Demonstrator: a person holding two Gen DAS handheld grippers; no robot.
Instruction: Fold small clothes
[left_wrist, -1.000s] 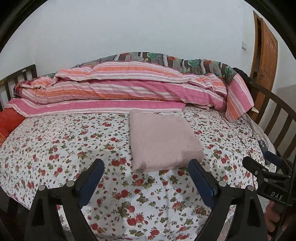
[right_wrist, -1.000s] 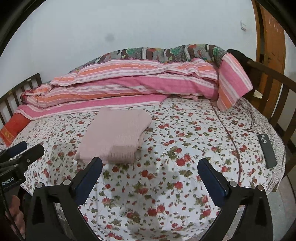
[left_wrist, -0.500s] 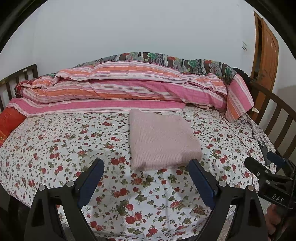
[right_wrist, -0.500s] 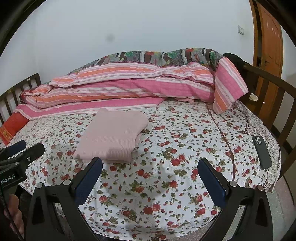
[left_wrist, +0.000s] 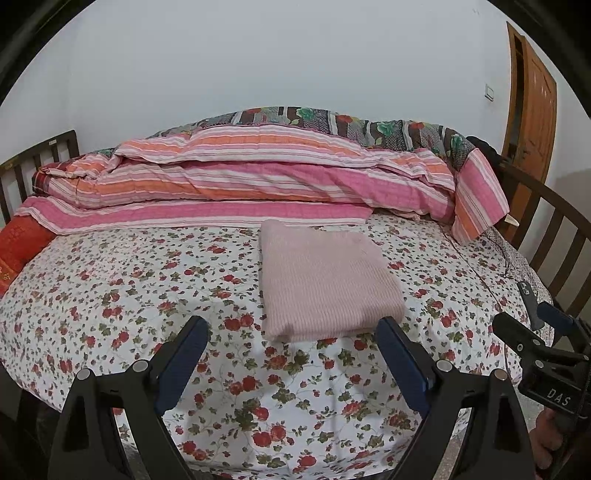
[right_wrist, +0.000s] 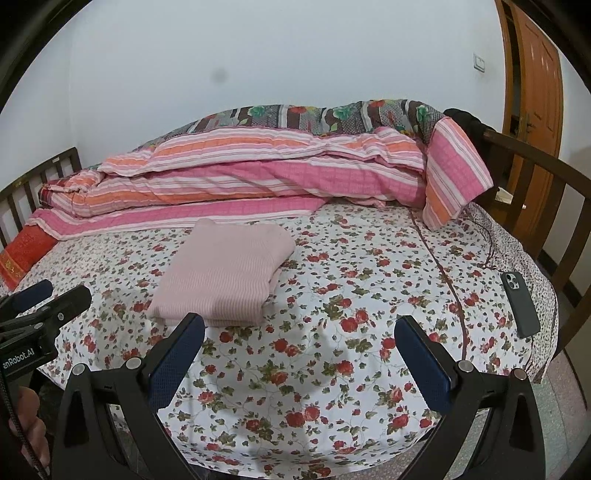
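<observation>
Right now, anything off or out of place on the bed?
Only the phone: it lies face down near the bed's right edge, with a cable on the sheet beyond it. The pink folded garment sits flat and tidy; both grippers are open, clear of it.

The left gripper (left_wrist: 291, 336) has its jaws spread wide and grips nothing, its blue-padded fingers (left_wrist: 179, 363) pointing forward and level; the right gripper (right_wrist: 299, 334) is likewise wide apart and empty; each shows at the edge of the other's view, with a bare hand (right_wrist: 26, 424) on the left handle.
</observation>
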